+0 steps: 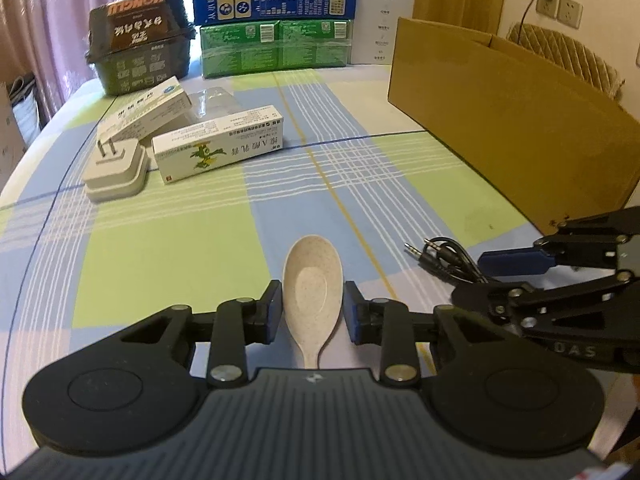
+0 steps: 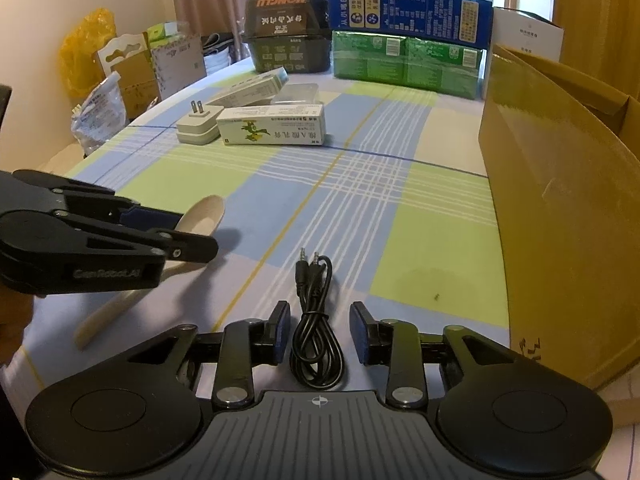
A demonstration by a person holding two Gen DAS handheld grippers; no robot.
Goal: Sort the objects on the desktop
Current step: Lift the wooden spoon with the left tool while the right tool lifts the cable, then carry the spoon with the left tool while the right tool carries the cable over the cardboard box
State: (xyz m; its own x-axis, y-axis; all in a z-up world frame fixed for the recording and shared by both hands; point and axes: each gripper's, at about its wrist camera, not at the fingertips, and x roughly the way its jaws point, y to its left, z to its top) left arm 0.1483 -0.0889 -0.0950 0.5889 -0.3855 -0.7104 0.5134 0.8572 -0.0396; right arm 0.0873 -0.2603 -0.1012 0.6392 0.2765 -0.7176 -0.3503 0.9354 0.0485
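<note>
Left wrist view
Left gripper (image 1: 313, 308): matte black linkage with blue padded fingers; the jaws are spread, one pad at each side of the spoon bowl, close to its edges, and contact cannot be told.
Spoon: a speckled beige, smooth oval-bowled plastic spoon (image 1: 313, 280) is laid flat on the tablecloth, bowl forward, handle hidden under the gripper body.
Tablecloth: a woven plaid cloth (image 1: 160, 264) in pale green, blue and cream with thin white lines.
Boxes: a long white cardboard carton with a green plant print (image 1: 218, 150) is seen just beside a white rounded-square plug adapter (image 1: 116, 170), prongs up.
Cardboard box: a large plain brown corrugated box (image 1: 520, 140) is stood at the right.

Right wrist view
Right gripper (image 2: 318, 332): same black build; the jaws are held apart, a gap left between each pad and the cable.
Cable: a glossy black coiled audio cable (image 2: 316, 340) with two metal jack plugs is laid between the fingers on the cloth.
Left gripper, from the side (image 2: 188, 232): placed over the spoon (image 2: 202, 214).
</note>
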